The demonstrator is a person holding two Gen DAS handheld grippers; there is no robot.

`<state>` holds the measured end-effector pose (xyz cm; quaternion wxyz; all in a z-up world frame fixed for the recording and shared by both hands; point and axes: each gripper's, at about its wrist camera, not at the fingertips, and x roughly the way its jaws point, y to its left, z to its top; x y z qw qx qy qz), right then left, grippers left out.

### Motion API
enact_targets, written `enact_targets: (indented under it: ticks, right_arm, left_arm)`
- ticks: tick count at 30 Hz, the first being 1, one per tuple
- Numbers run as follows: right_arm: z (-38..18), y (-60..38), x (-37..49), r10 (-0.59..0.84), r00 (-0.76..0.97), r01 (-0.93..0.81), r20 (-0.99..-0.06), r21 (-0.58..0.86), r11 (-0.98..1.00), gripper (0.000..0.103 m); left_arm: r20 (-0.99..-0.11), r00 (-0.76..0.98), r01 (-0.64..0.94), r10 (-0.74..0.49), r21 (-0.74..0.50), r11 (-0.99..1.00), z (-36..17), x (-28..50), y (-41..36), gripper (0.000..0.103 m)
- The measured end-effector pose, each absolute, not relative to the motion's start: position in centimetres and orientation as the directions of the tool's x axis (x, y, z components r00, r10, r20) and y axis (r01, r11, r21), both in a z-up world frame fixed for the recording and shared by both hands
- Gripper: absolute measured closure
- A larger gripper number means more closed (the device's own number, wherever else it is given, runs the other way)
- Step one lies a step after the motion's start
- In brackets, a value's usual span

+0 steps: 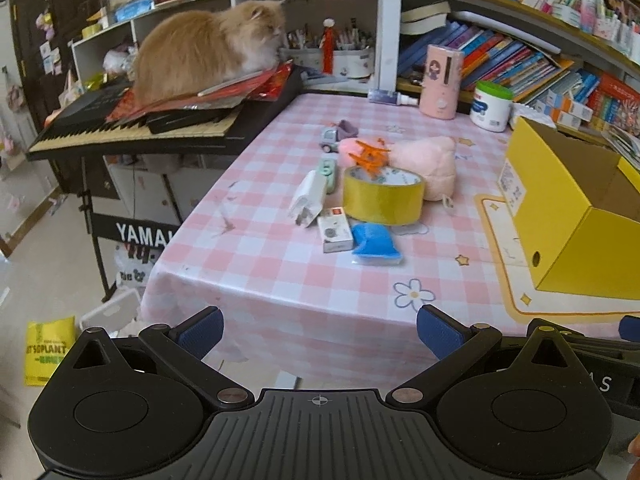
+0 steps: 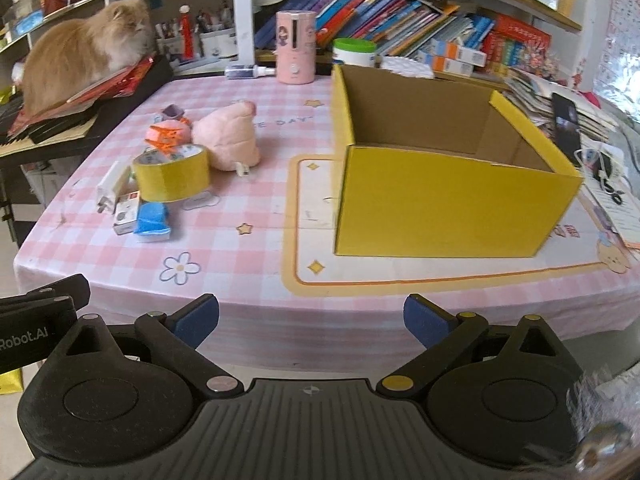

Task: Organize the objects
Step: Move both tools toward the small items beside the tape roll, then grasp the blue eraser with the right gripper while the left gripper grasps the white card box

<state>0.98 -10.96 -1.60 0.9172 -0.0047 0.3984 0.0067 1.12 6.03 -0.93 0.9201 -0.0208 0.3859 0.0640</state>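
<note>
A cluster of small objects lies on the pink checked tablecloth: a yellow tape roll, a pink plush toy, an orange clip, a white charger, a small white box, a blue packet and a toy truck. An open, empty yellow cardboard box stands to their right. My left gripper and right gripper are both open and empty, at the table's front edge.
An orange cat sits on papers on a keyboard left of the table. A pink canister, a white jar and bookshelves line the back. Papers and a phone lie at right.
</note>
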Motion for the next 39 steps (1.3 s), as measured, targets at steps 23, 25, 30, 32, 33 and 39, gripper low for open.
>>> enact_targets:
  ticks: [23, 25, 30, 32, 33, 39]
  right_arm:
    - [-2.8, -5.3, 11.1, 0.322, 0.581, -0.325, -0.747, 0.15, 0.934, 0.063]
    - [-3.2, -4.8, 12.4, 0.343, 0.554, -0.337, -0.759, 0.172, 0.926, 0.063]
    - [-4.2, -3.4, 15.5, 0.421, 0.464, -0.35, -0.78, 0.275, 0.895, 0.063]
    - [-4.5, -2.6, 16.0, 0.448, 0.439, -0.382, -0.779, 0.29, 0.878, 0.063]
    - [-4.6, -2.1, 16.3, 0.457, 0.425, -0.399, -0.782, 0.291, 0.869, 0.064]
    - [-6.2, -0.3, 18.2, 0.446, 0.361, -0.447, -0.819, 0.267, 0.854, 0.072]
  left_arm:
    - [-0.747, 0.644, -0.246, 0.165, 0.002, 0.969, -3.4, 7.7, 10.3, 0.001]
    - [-0.754, 0.637, -0.25, 0.16, -0.006, 0.968, -3.7, 8.1, 10.8, 0.001]
    - [-0.763, 0.628, -0.223, 0.153, 0.012, 0.975, -4.2, 8.8, 11.2, 0.0]
    - [-0.76, 0.63, -0.203, 0.157, 0.034, 0.979, -4.2, 8.9, 11.0, 0.0]
    - [-0.76, 0.632, -0.187, 0.153, 0.042, 0.981, -4.2, 9.1, 10.8, 0.0]
    - [-0.764, 0.633, -0.13, 0.13, 0.06, 0.99, -4.3, 10.2, 9.9, 0.0]
